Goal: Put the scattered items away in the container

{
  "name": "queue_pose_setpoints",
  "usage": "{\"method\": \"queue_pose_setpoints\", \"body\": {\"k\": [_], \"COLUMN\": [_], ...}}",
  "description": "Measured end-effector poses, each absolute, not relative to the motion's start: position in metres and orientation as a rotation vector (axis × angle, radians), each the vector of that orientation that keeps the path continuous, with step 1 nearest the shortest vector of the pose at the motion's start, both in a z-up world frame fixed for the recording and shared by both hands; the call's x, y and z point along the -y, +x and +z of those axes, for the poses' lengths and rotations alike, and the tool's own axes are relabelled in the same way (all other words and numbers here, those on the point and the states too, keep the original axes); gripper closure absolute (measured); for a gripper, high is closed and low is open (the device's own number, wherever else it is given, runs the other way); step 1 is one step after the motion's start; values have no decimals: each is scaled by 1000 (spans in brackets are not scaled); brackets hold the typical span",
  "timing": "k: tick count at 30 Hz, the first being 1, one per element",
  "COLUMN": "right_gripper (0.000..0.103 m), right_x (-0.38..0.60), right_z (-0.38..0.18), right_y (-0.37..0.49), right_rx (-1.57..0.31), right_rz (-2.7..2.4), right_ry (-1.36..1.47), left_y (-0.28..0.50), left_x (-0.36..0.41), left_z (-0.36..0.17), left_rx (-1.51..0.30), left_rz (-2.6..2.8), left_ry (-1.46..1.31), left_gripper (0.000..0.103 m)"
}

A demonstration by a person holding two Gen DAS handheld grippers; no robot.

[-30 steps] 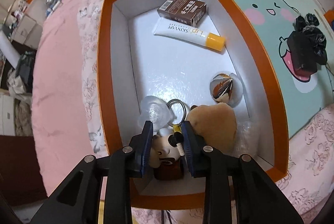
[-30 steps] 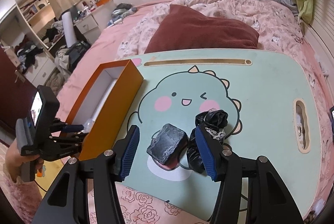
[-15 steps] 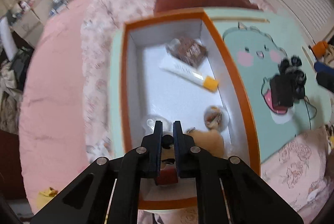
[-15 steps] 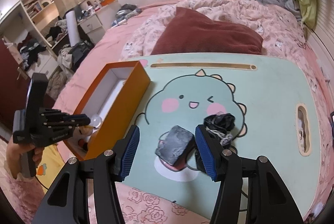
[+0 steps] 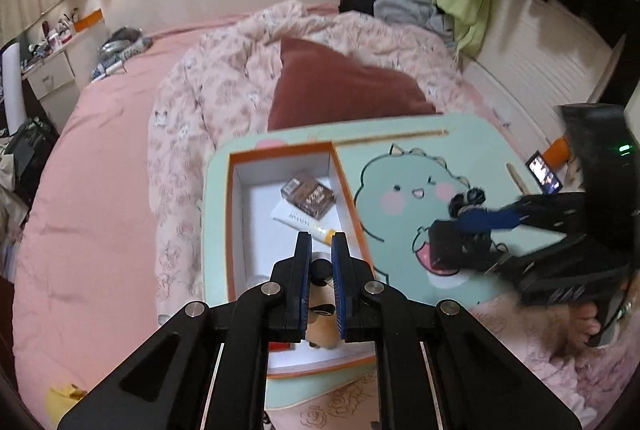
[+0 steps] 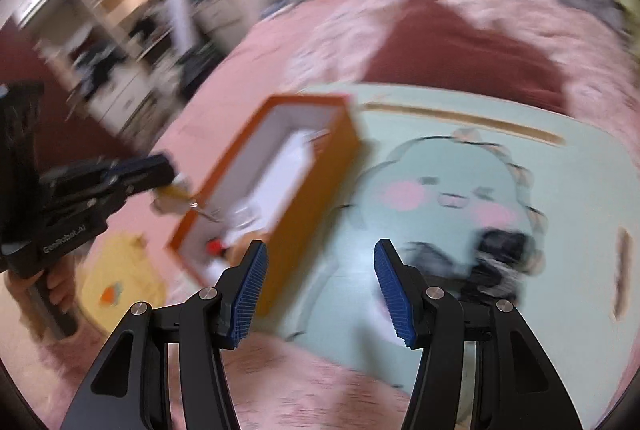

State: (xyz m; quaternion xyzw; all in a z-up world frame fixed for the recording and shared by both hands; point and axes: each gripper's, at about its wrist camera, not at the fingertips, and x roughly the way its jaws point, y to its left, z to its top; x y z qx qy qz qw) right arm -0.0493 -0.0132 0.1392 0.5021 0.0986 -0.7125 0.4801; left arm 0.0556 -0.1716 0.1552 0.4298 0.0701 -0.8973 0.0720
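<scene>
The orange box [image 5: 231, 230] with a white inside stands on the mint lap desk [image 5: 472, 145]. It holds a brown packet [image 5: 307, 193], a white tube with an orange cap [image 5: 304, 222] and a plush toy [image 5: 322, 314]. My left gripper [image 5: 321, 262] is shut with nothing between its fingers and is raised above the box's near end. My right gripper [image 6: 318, 290] is open and empty; its view is blurred. A dark block [image 5: 444, 246] and a black scrunchie [image 5: 466, 198] lie on the desk, right of the box; the right gripper's fingers [image 5: 486, 218] hover over them.
The desk rests on a bed with a pink floral duvet [image 5: 224, 77] and a dark red pillow [image 5: 340, 89]. A phone [image 5: 543, 173] lies at the desk's far right. Shelves and a cabinet [image 5: 48, 77] stand far left. A yellow item [image 6: 120, 278] lies below the box.
My left gripper shut empty and rose back from the box, leaving the plush toy and ring inside. My right gripper swung left, so the dark block and scrunchie moved right of its fingers.
</scene>
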Motion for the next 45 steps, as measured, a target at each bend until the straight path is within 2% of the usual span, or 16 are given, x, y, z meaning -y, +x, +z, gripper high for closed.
{"method": "queue_pose_setpoints", "body": {"k": [6, 8, 11, 13, 15, 19, 22, 27, 32, 36, 41, 45], "right_gripper": [57, 58, 58, 59, 63, 64, 69, 74, 75, 75, 75, 75], "right_x": [100, 117, 136, 146, 156, 178, 187, 183, 152, 104, 32, -26], "right_z": [129, 122, 106, 92, 77, 49, 34, 33, 51, 82, 124, 123], "right_y": [4, 10, 3, 3, 4, 19, 24, 9, -21, -38, -58, -84], "right_rx": [-598, -590, -623, -690, -766, -1036, -1079, -946, -571, -279, -186, -121], "right_rz": [-1544, -1492, -1514, -1528, -1497, -1455, -1361, -1370, -1405, -1426, -1672, -1818], "right_ry": [1145, 1162, 1225, 1251, 1300, 1340, 1403, 1449, 1485, 1404, 1246, 1256], "left_y": [54, 52, 51, 52, 55, 64, 68, 70, 80, 80, 61, 36], "left_x": [197, 208, 227, 235, 236, 234, 232, 232, 231, 221, 180, 135], "left_z": [186, 193, 199, 201, 202, 209, 214, 214, 224, 232, 227, 212], "left_rx": [-258, -251, -377, -390, -401, -412, -408, -423, -416, -398, -336, -290], "left_rz": [-2653, -2616, -2658, -2644, -2646, -2674, -2678, -2683, -2700, -2726, -2809, -2892], "left_ry": [1166, 1129, 1121, 1098, 1085, 1062, 1055, 1053, 1020, 1022, 1078, 1155], "left_gripper": [93, 92, 92, 92, 92, 92, 92, 92, 92, 92, 92, 92]}}
